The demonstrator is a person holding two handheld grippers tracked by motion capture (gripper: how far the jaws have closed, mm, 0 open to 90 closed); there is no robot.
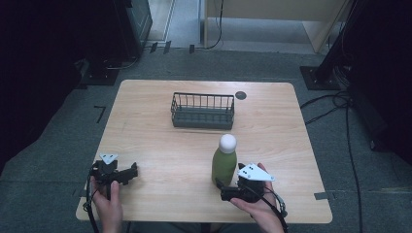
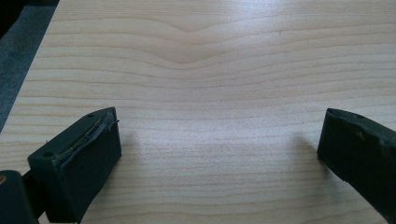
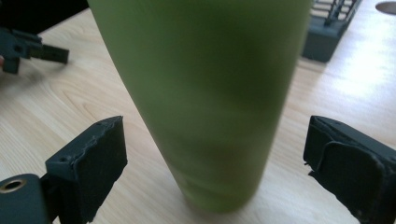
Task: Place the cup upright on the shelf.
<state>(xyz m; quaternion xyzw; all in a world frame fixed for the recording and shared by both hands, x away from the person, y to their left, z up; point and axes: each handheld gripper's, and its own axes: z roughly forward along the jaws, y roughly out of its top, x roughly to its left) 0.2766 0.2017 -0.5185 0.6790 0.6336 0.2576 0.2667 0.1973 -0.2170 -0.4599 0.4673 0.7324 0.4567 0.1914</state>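
Two sets of tongs down at the near edge: right tongs [image 3: 215, 163] spread apart, green bottle [image 3: 205, 93] upright between them with clear gaps either side. Left tongs [image 2: 217, 154] gape over bare counter [image 2: 210, 70]. Wire basket [image 1: 202, 110] sits well beyond the bottle.

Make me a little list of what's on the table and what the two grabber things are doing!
table: light wood
bottle: green with a white cap, standing upright near the front edge
basket: dark wire basket, farther back, apart from the bottle
right hand-held gripper: jaws open on either side of the bottle's lower part, pads not touching it
left hand-held gripper: jaws open over bare wood, nothing between them
likely next step: the right one probably closes on the bottle
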